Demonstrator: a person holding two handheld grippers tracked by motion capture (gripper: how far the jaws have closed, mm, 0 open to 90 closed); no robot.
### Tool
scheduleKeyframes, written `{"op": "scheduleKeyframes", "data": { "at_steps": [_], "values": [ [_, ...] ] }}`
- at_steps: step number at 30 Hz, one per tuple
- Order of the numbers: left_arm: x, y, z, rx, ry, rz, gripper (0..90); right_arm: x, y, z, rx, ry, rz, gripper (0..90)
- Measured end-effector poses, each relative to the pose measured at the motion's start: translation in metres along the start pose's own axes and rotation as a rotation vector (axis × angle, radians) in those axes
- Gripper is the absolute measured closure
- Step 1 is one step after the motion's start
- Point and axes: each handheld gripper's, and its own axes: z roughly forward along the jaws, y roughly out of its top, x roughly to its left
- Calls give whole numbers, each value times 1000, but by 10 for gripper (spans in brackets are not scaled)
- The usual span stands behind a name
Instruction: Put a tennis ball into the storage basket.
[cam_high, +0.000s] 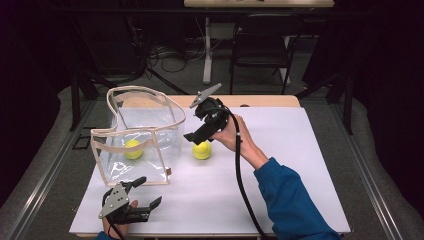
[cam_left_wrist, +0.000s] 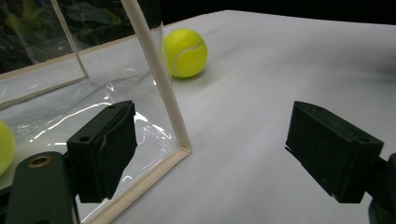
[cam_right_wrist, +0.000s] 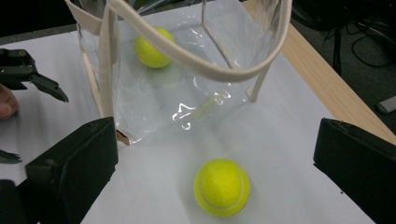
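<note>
- On the white table cover (cam_high: 280, 165), seen from the high view, a clear plastic bag (cam_high: 145, 125) with cream trim stands upright at the left, and one tennis ball (cam_high: 133, 149) lies inside it on the bottom.
- A second tennis ball (cam_high: 202, 150) sits outside the bag, just beside its right wall, on the bare cover.
- The right gripper (cam_high: 192, 136) hangs just above that loose ball, tilted down toward it, held by a hand (cam_high: 231, 131) on a blue sleeve (cam_high: 290, 200); its jaws are spread wide and grip nothing.
- The right gripper view adds what the high view hides — the loose ball (cam_right_wrist: 222, 186) lies between the two parted jaws but below them, touching neither, and the bag's handle (cam_right_wrist: 196, 58) loops across in front of the ball inside (cam_right_wrist: 152, 46).
- The left gripper (cam_high: 142, 192) rests low at the near left edge, just before the bag's front corner, jaws wide apart and empty.
- The left gripper view shows the bag's bottom corner seam (cam_left_wrist: 180, 149) between the jaws — nearer the left one, which stands in front of the clear wall; whether it touches cannot be told.
</note>
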Motion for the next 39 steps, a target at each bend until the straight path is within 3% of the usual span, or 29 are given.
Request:
{"op": "scheduleKeyframes", "data": {
  "at_steps": [8, 28, 39],
  "values": [
    [-1, 0, 0, 2, 5, 3, 160, 5, -23, -2, 2, 6, 10, 0],
    [1, -3, -6, -3, 18, -6, 160, -3, -78, 13, 14, 34, 66, 0],
    [0, -3, -7, -5, 11, 1, 160, 5, -116, 10, 1, 35, 96, 0]
  ]
}}
